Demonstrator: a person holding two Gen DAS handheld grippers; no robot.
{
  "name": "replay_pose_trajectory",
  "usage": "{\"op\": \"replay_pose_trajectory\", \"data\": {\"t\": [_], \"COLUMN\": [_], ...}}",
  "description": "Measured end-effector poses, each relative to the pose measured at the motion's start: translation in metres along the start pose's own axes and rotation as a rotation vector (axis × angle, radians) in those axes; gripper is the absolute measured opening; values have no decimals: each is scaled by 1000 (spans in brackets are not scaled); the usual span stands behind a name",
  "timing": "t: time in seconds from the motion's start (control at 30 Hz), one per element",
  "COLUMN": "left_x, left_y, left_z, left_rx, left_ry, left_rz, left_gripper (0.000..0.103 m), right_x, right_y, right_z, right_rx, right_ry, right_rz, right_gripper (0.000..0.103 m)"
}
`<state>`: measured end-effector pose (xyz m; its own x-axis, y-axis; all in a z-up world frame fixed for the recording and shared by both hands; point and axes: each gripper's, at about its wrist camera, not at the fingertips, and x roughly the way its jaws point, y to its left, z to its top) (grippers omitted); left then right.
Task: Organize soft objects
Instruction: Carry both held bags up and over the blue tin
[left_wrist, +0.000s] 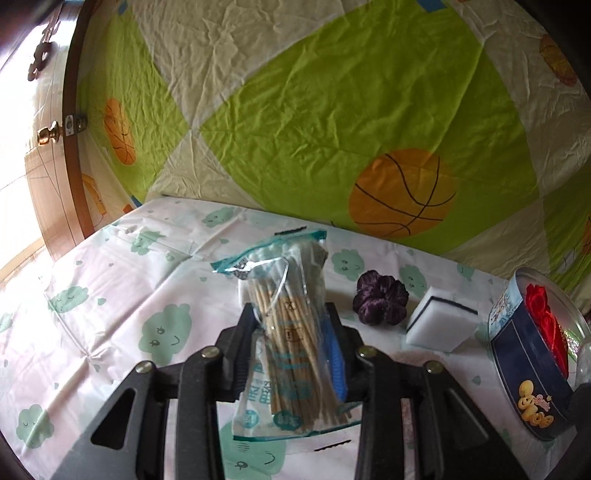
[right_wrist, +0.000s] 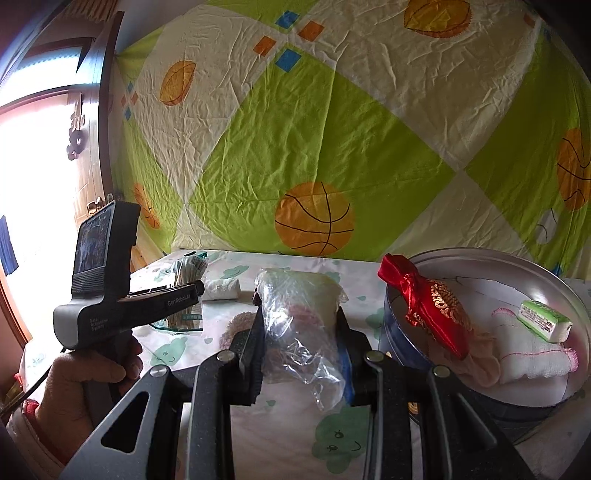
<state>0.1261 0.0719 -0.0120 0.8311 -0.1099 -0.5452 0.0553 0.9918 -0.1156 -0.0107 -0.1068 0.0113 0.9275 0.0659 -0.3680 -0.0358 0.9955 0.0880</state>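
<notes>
Clear plastic, crinkled, in both grips. The left gripper (left_wrist: 291, 317) has its jaws drawn in on a bag of cotton swabs (left_wrist: 286, 317); the pads press its sides about mid-length. The bag's long axis runs straight out along the fingers, its teal sealed top at the far end, its bottom end hanging back toward the camera. It seems to ride just clear of the cloud-print tablecloth (left_wrist: 110, 295), though I cannot be sure.

The right gripper (right_wrist: 301, 325) holds narrow on a clear plastic bag (right_wrist: 299, 317) with something pale and pinkish inside; contents too blurred to name. That bag also lies lengthwise between the fingers.

The round tin (right_wrist: 399, 314) stands just to the right of the right gripper, open, on the tablecloth. Inside: a folded white cloth (right_wrist: 524, 354) with pink stitching and a small green-and-white packet (right_wrist: 543, 319). A red satin pouch (right_wrist: 424, 299) is draped over the tin's near rim.

From the left wrist view the tin sits at the far right, with a purple scrunchie (left_wrist: 380, 299) and a white sponge block (left_wrist: 437, 321) lying between it and the swab bag.

Judgement: the right hand is the nearer to the tin, needing only a short move rightward over the rim. The left must cross over the scrunchie and sponge.

A person's hand (right_wrist: 88, 376) grips the left tool's handle.
</notes>
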Motion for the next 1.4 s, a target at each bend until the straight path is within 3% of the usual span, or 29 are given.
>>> {"op": "replay_pose_trajectory", "data": {"t": [0.23, 0.63, 1.4], "left_x": [-22, -47, -68], "left_y": [-22, -47, -103], "left_z": [-7, -26, -47], "left_rx": [41, 67, 112], "left_ry": [-66, -87, -80], "left_rz": [49, 52, -14], "left_gripper": [34, 34, 34], "right_x": [-11, -31, -64], "right_y": [0, -7, -50], "right_z": [4, 5, 0], "right_rx": [-33, -84, -82], "right_ry": [-71, -139, -172], "right_rz": [-66, -126, -206], "right_gripper": [34, 34, 34]}}
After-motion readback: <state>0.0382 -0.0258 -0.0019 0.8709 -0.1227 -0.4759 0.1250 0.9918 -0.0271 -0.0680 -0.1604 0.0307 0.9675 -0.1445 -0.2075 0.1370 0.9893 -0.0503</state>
